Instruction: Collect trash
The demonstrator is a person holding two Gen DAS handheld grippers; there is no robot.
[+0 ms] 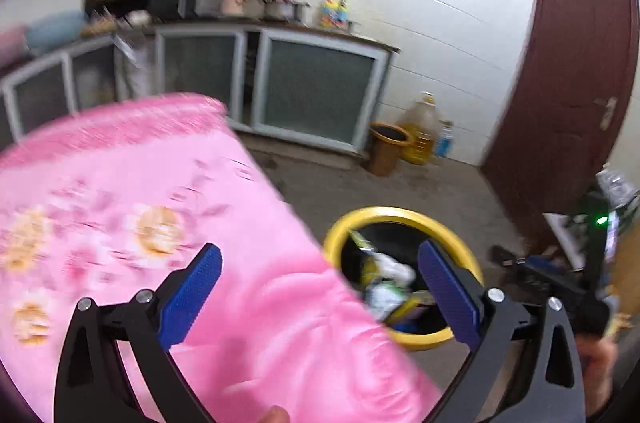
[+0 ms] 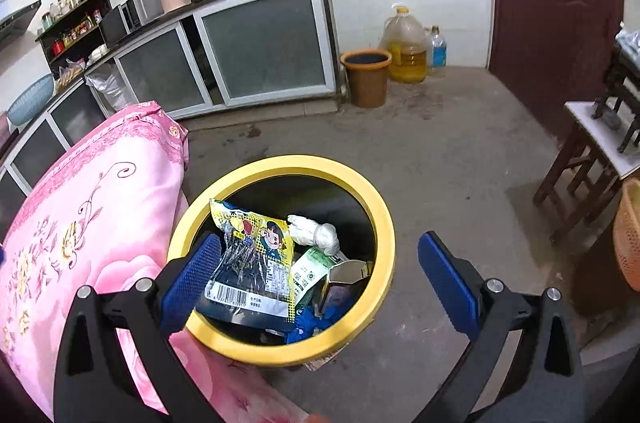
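A yellow-rimmed black trash bin (image 2: 360,179) stands on the floor beside a pink cloth-covered table (image 2: 100,207). It holds a yellow snack wrapper (image 2: 256,243), a crumpled white tissue (image 2: 316,233), a green-white packet (image 2: 312,271) and other trash. My right gripper (image 2: 320,275) is open and empty, just above the bin. My left gripper (image 1: 320,283) is open and empty, over the pink table's edge (image 1: 160,183), with the bin (image 1: 400,213) ahead to its right. The right gripper's body (image 1: 560,279) shows at the far right of the left wrist view.
A kitchen counter with glass-door cabinets (image 2: 260,35) runs along the far wall. A brown bucket (image 2: 366,75), an oil jug (image 2: 406,47) and a bottle (image 2: 438,49) stand by a dark red door (image 2: 552,3). A wooden stool (image 2: 592,159) and an orange basket (image 2: 628,235) are on the right.
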